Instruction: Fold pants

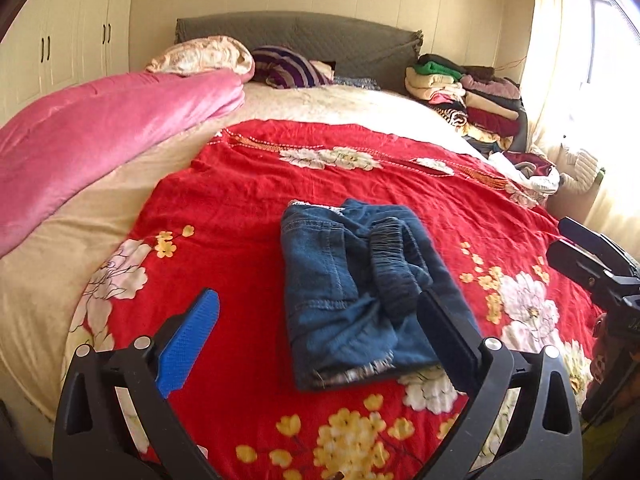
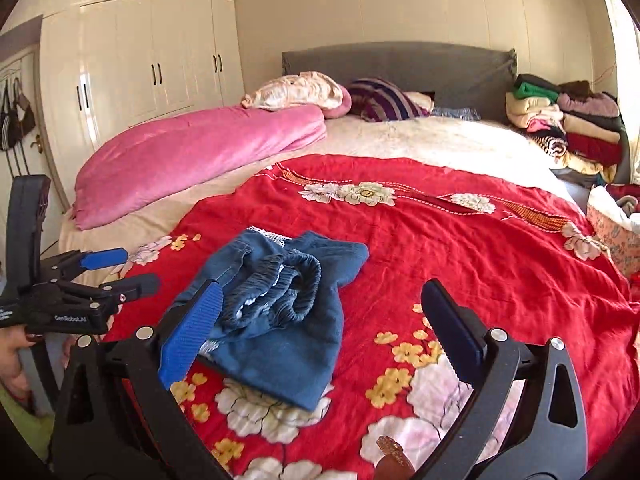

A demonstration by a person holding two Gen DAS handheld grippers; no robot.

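A pair of blue denim pants lies folded into a compact bundle on the red floral bedspread, elastic waistband on top. It also shows in the right wrist view. My left gripper is open and empty, held above the near end of the bundle, fingers either side. My right gripper is open and empty, above the bundle's right part. The left gripper shows in the right wrist view at far left, and the right gripper at the left wrist view's right edge.
A pink quilt lies along the bed's left side. Pillows sit at the grey headboard. A pile of folded clothes is stacked at the back right. White wardrobes stand left. A patterned box sits at the bed's right edge.
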